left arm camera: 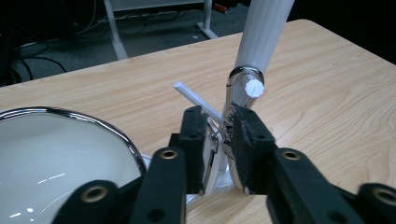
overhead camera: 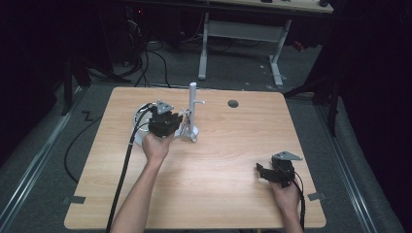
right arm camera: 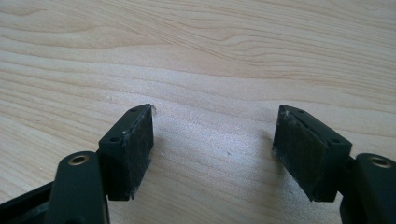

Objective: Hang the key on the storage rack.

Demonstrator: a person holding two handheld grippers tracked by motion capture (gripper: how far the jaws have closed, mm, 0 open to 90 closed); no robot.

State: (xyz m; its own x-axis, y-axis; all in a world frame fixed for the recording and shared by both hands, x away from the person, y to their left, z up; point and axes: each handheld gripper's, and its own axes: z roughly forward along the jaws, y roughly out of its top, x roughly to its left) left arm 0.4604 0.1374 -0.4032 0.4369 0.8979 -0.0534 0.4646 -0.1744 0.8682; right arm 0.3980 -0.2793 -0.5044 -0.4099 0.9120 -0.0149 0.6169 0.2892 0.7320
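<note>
A: Wooden table (overhead camera: pixel 218 160), high view: the left gripper (overhead camera: pixel 167 121) sits at the foot of the white upright post stand (overhead camera: pixel 193 104), beside the white steel-rimmed bowl (overhead camera: pixel 139 127); the right gripper (overhead camera: pixel 267 172) hangs well apart, near the right edge.

B: Left gripper view: jaws nearly closed on a shiny metal clasp (left arm camera: pixel 227 122) hung from the post's peg. A sideways pull could tip the stand or slip the clasp.

A: Right gripper view: jaws wide, holding nothing, so the stand isn't steadied.
</note>
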